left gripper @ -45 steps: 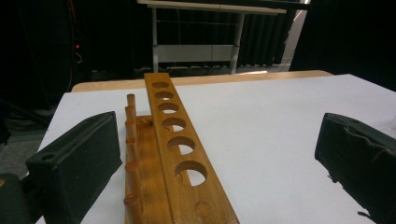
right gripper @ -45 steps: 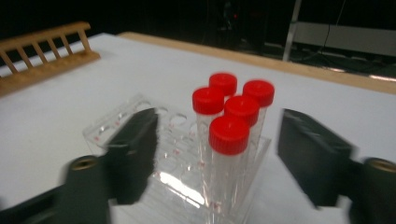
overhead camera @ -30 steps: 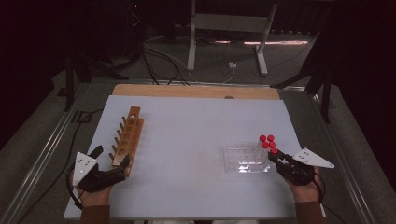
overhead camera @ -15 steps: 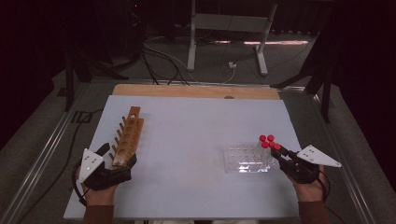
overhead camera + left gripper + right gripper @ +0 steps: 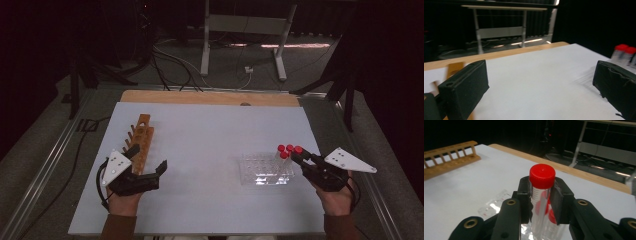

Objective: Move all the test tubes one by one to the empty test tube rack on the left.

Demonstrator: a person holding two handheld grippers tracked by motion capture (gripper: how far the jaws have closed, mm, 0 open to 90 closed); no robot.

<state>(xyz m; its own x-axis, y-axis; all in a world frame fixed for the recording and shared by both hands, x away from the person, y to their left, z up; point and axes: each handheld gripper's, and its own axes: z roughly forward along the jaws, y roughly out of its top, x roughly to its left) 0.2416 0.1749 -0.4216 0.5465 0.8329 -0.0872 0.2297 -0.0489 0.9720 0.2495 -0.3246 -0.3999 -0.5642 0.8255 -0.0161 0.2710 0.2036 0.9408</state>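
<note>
At the far left of the white surface (image 5: 215,150) lies a wooden rack (image 5: 142,142), a long ladder-like frame with a row of holes, its near end just beside the left gripper (image 5: 147,167). That gripper's jaws are spread wide with nothing between them; in the left gripper view the two black pads frame bare white surface, so the hand looks ready to steady the rack or take something handed across. Well apart to the right sits a clear plastic tray (image 5: 265,170), and red-capped tubes (image 5: 286,149) stand at its right edge. Beside them the right gripper (image 5: 295,156) has its jaws pinching one clear tube with a red cap (image 5: 542,176) just below the cap, upright, so the tube hangs straight and its cap stays free. The other red caps show behind and below it, which suggests this tube is lifted partly above its neighbours. Judging by the layout, the held tube is probably meant for the wooden rack across the surface.
</note>
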